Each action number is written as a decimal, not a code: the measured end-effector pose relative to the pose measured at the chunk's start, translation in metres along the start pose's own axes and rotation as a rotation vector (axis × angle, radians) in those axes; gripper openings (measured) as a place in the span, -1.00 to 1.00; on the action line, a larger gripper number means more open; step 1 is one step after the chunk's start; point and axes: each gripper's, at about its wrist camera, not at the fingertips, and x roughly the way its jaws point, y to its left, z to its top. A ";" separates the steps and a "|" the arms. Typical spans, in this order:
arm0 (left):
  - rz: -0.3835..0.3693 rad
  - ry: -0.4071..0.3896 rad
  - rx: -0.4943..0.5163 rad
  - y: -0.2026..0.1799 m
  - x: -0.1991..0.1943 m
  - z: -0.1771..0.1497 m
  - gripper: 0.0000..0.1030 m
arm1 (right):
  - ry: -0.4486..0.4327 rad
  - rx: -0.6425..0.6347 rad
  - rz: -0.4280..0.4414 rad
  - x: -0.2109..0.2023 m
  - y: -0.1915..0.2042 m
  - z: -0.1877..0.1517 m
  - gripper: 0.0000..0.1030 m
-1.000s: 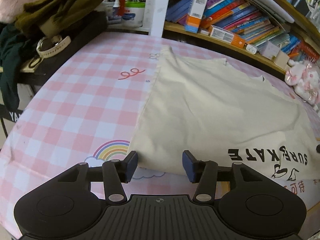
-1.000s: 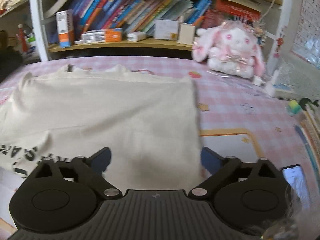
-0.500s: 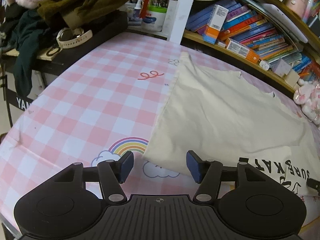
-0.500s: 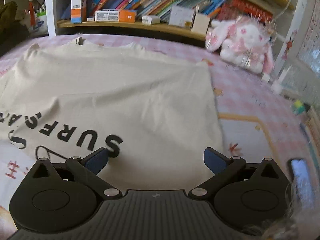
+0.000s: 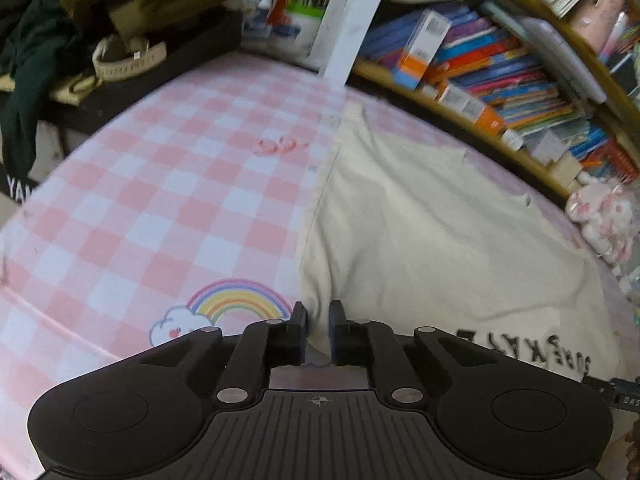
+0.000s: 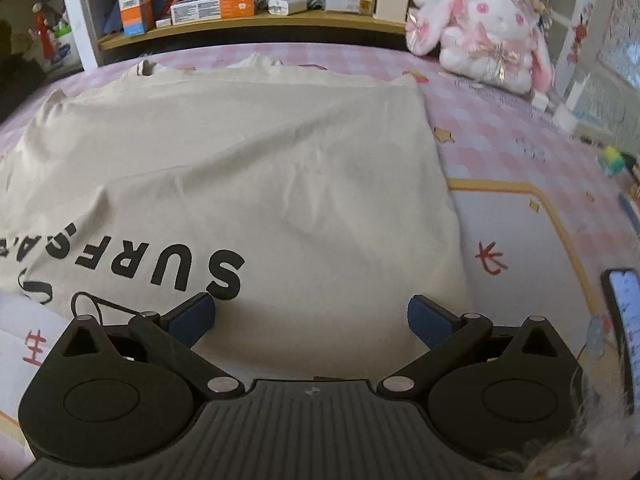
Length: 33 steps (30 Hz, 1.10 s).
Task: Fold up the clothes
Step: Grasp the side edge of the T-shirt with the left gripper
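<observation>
Here, pinching the near left corner of the cream shirt [image 5: 420, 232] with the left gripper [image 5: 318, 322]; right gripper [image 6: 312, 316] spread wide over the near right hem (nothing held). Spread flat on the checked cloth [image 5: 160, 200], stretching away toward the shelves.

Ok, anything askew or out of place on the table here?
Nothing serious. The cream T-shirt lies mostly flat, lightly wrinkled, with its near-left corner bunched between the left gripper's closed jaws. The right gripper is open.
</observation>
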 end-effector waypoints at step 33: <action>-0.269 0.111 -0.833 0.067 0.028 -0.030 -0.52 | -0.105 0.141 -0.170 -0.048 -0.036 -0.012 0.69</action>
